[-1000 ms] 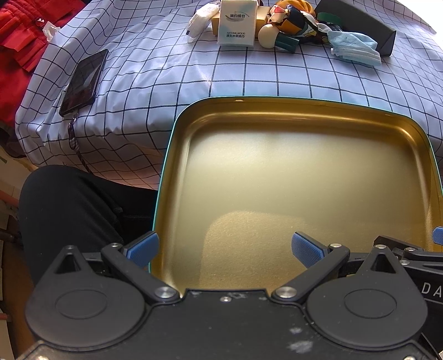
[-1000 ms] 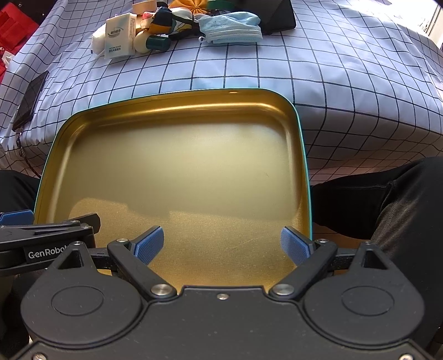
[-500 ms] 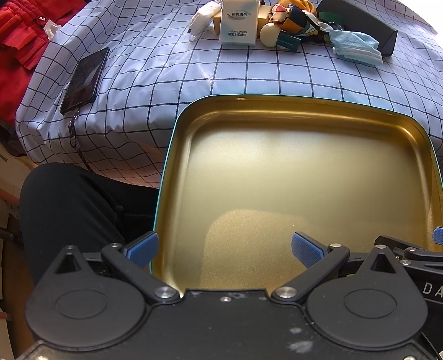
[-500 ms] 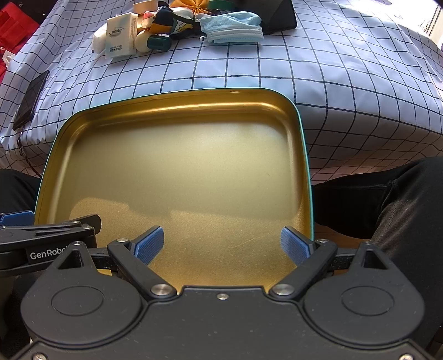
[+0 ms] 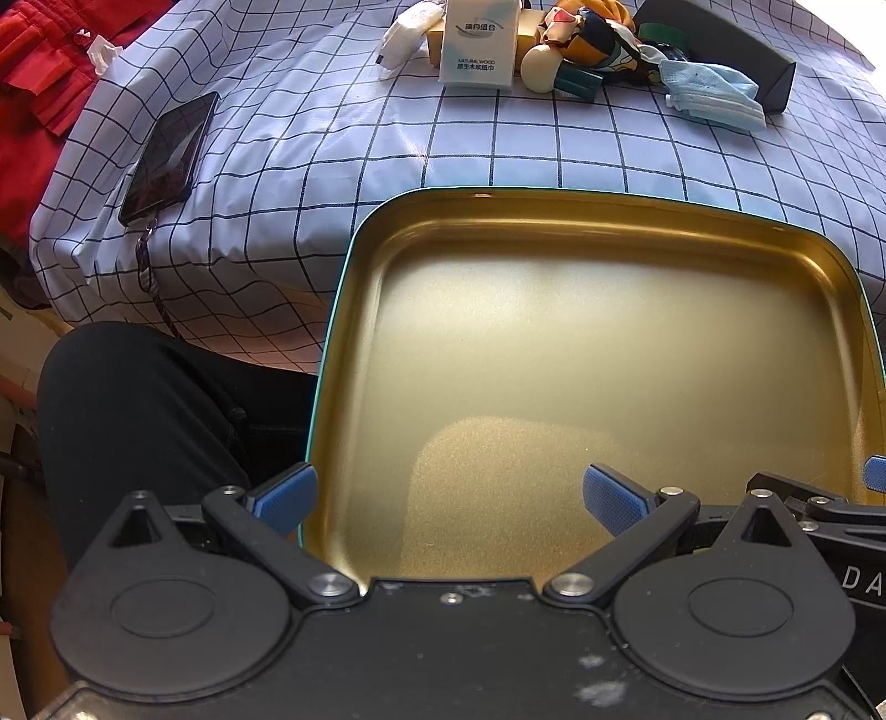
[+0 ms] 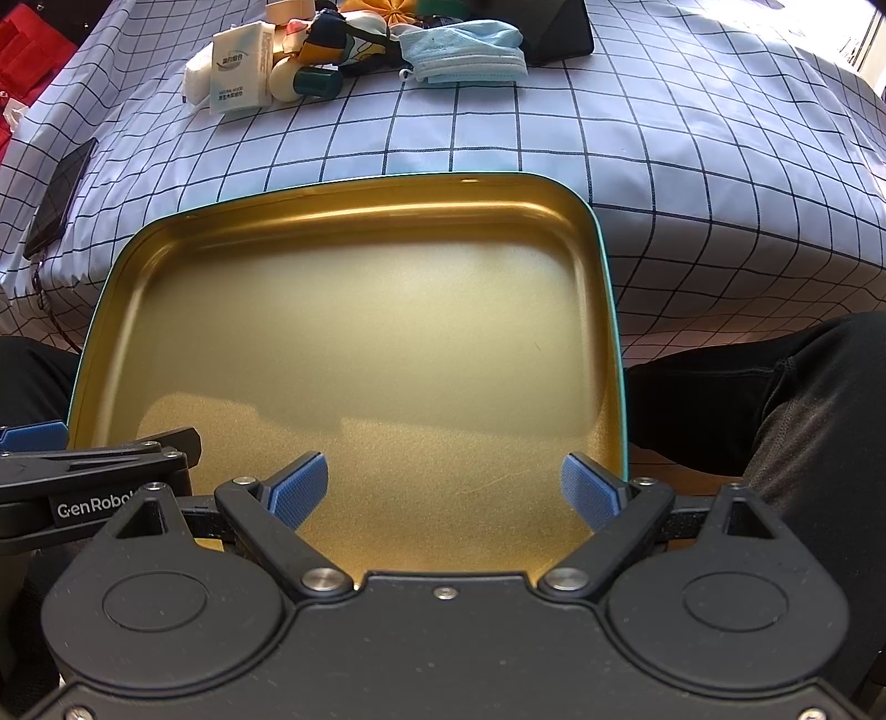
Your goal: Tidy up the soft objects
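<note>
A shallow gold metal tray with a teal outer rim (image 5: 581, 221) fills the near foreground of both wrist views, empty. Its far edge reaches the near side of a worktop covered in a pale blue checked cloth (image 5: 498, 144); whether it rests there or on the seated person's lap, I cannot tell.

The left gripper (image 5: 448, 493) and the right gripper (image 6: 446, 484) hover side by side over the tray's near end, each with its blue-padded fingers spread wide and holding nothing.

The soft things lie in a cluster at the worktop's far side, well apart from the tray: a light blue pleated face mask (image 6: 465, 52), a white tissue pack with printed text (image 6: 241, 69) and a colourful patterned cloth bundle (image 6: 343, 33). A black phone (image 5: 169, 158) lies at the left edge.

Sorting appears not yet begun. The next move probably calls for reaching forward across the tray to one soft item, perhaps the mask, and closing gently on its loose folds.
</note>
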`<state>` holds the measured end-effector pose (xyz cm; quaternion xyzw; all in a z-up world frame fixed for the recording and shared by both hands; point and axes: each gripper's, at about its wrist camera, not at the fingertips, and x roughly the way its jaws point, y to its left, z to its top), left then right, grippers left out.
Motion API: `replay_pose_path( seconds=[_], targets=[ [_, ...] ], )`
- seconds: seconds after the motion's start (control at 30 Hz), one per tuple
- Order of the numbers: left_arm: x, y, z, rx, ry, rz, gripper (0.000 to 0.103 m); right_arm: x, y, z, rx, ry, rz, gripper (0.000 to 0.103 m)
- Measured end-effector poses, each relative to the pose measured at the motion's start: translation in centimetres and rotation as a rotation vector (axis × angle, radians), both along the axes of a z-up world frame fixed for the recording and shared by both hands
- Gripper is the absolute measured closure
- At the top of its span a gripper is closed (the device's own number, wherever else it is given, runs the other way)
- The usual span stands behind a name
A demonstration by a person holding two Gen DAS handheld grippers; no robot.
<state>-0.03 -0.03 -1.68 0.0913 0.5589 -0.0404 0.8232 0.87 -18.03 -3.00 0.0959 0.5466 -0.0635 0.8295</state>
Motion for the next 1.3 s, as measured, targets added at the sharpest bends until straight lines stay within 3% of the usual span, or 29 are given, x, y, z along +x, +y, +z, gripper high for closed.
replay_pose_path(
  seconds=[0.4,0.6,0.77,1.0,1.2,1.3],
  targets=[
    [1.7,0.9,1.8,-0.012,-0.077,0.017,0.0,0.7,-0.4,1.5,-0.02,-0.035,0.013,0.015],
    [4.6,0.9,4.0,-0.005,-0.215,0.008,0.0,2.9,-1.4,3.1,-0.088,-0.098,0.02,0.015],
    [8.6,0.4,5.1,0.024,-0.315,0.011,0.0,5.3,-2.4,4.3,-0.114,-0.155,0.01,0.015],
    [15.7,-0.7,4.8,-0.056,-0.341,-0.033,0.002,9.4,-3.4,5.1,-0.131,-0.192,0.0,0.02],
    [20.5,-2.9,4.3,-0.033,-0.393,-0.119,0.003,12.5,-4.8,5.0,-0.088,-0.23,-0.024,0.021],
    [22.4,-3.3,3.5,-0.067,-0.399,-0.134,0.003,14.0,-5.2,4.8,-0.06,-0.249,-0.032,0.021]
  ],
)
